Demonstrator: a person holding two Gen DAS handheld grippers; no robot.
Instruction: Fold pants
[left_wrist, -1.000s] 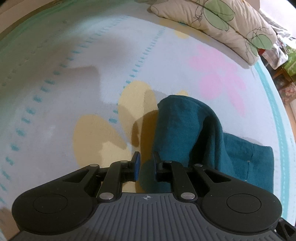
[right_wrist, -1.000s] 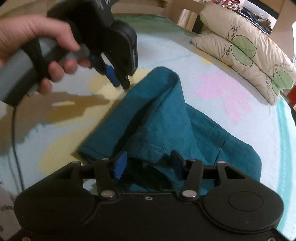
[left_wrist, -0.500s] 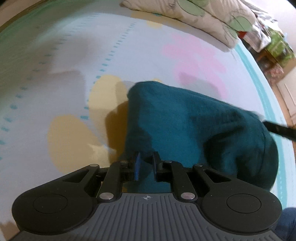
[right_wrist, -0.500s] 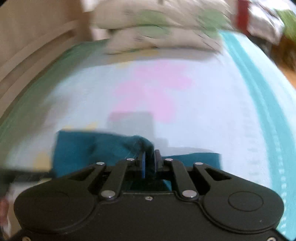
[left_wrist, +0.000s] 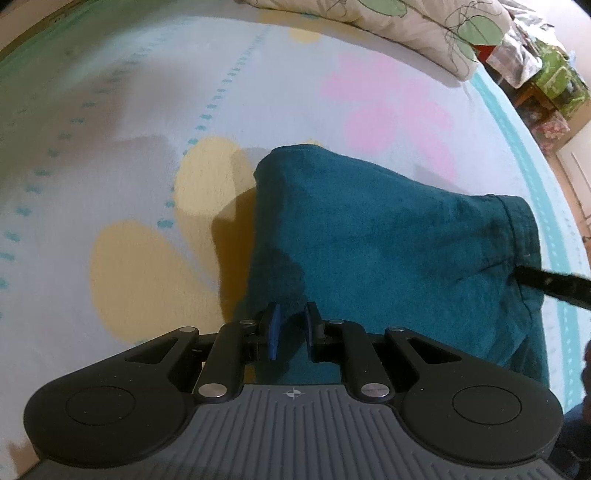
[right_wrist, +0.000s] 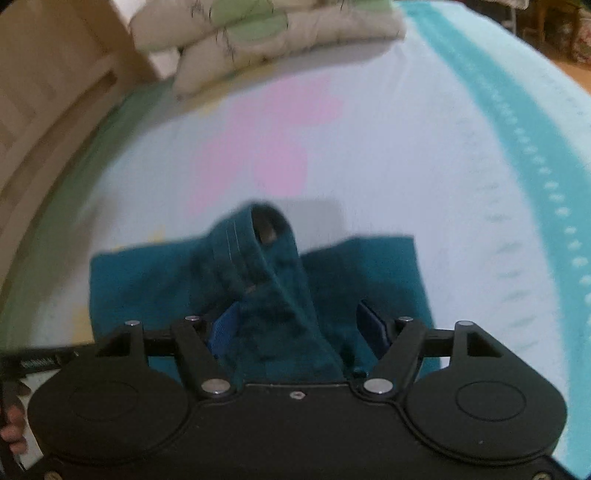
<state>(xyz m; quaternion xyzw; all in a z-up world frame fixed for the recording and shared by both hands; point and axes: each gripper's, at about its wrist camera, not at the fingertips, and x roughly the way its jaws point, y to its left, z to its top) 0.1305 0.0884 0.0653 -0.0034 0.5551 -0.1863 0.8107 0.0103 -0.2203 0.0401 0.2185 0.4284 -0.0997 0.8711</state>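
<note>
A pale bedspread (left_wrist: 110, 122) printed with one pink and one yellow flower covers the bed, two cream leaf-print pillows (right_wrist: 258, 40) stacked at twelve o'clock. One pair of teal pants (left_wrist: 388, 236), soft and rumpled, lies folded at centre. The left gripper (left_wrist: 290, 328) pinches its near edge, fingers narrow. The right gripper (right_wrist: 295, 325) is opening wide, a cloth ridge between unpressed pads.
</note>
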